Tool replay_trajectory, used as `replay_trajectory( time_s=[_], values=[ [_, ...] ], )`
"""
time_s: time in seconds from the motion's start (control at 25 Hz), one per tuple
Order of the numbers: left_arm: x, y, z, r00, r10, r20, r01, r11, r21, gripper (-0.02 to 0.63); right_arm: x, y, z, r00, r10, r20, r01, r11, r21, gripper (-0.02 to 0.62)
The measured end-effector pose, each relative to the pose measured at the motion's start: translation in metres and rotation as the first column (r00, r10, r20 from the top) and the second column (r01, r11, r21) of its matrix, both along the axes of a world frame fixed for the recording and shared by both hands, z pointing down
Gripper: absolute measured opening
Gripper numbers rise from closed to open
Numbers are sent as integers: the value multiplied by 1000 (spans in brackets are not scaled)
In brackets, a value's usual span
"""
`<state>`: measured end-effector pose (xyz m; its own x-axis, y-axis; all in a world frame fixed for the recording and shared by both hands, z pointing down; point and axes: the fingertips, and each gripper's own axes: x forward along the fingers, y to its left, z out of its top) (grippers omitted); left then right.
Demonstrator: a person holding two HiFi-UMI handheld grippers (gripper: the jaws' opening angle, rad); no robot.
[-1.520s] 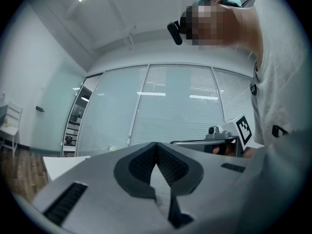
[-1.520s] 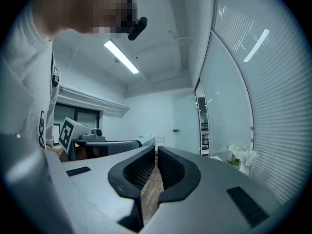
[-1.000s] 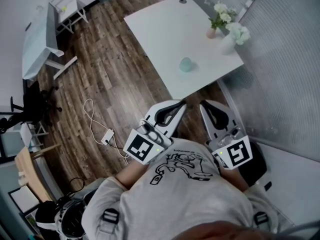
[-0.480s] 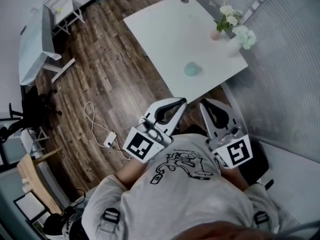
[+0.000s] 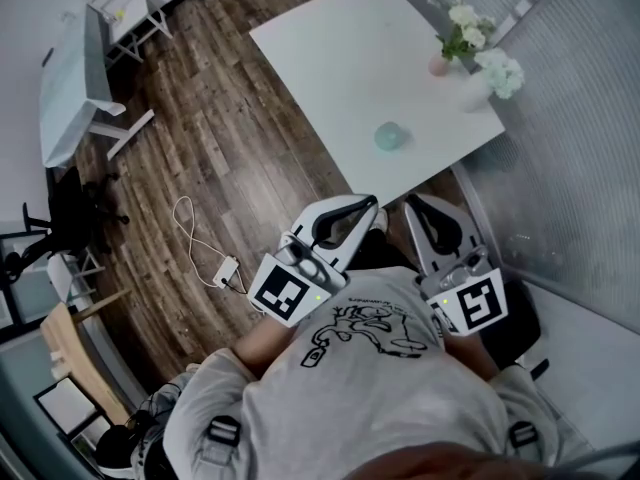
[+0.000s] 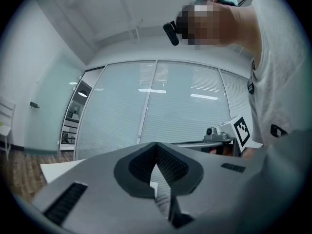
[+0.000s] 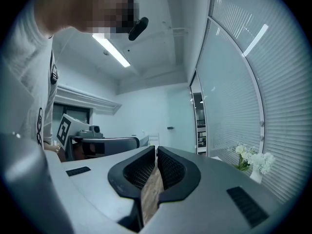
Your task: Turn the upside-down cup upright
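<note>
Approach under way, nothing yet done: the left tongs [image 5: 371,207], held level at the person's chest, are pressed fully together and grip nothing. The right tongs [image 5: 413,206] just beside them are likewise closed to a hairline and empty. Ahead of both tips, past the near edge of the white counter [image 5: 330,58], the pale green cup [image 5: 389,136] appears to sit mouth down. It is well apart from either pair and untouched. Farther out, to the right, stand two vases of flowers [image 5: 470,53]. On this showing, the reach, the grasp and the turn upright all remain.
</note>
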<state>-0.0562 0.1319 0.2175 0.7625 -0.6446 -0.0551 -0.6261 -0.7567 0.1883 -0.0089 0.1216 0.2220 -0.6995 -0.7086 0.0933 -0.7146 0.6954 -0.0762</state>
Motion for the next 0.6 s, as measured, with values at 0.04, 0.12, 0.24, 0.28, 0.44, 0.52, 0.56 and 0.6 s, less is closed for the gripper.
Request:
replay_trajectory(
  time_s=[0.04, 0.12, 0.24, 0.28, 0.44, 0.52, 0.56, 0.6],
  values=[
    [0, -2, 1, 1000, -2, 3, 2, 1000, -2, 3, 1, -2, 0, 1000, -1, -1, 1, 1000, 2, 41],
    [3, -7, 2, 1000, -6, 6, 6, 1000, -6, 3, 3, -8, 1, 1000, -4, -2, 4, 1000, 6, 41],
    [11, -17, 3, 1000, -9, 6, 9, 1000, -5, 2, 9, -19, 1, 1000, -8, -6, 8, 1000, 15, 41],
    [14, -21, 3, 1000, -8, 7, 8, 1000, -4, 3, 12, -22, 1, 1000, -9, -9, 9, 1000, 18, 41],
    [26, -36, -4, 1000, -9, 9, 9, 1000, 9, 3, 22, -35, -3, 1000, -13, -19, 14, 1000, 28, 41],
    [32, -42, -9, 1000, -11, 6, 11, 1000, 17, 3, 27, -41, -7, 1000, -15, -20, 16, 999, 37, 41],
    [35, -45, -10, 1000, -12, 6, 12, 1000, 20, 3, 30, -45, -8, 1000, -16, -21, 17, 999, 41, 41],
    [38, -49, -10, 1000, -13, 7, 13, 1000, 21, 3, 32, -49, -9, 1000, -17, -21, 18, 999, 44, 41]
  ],
)
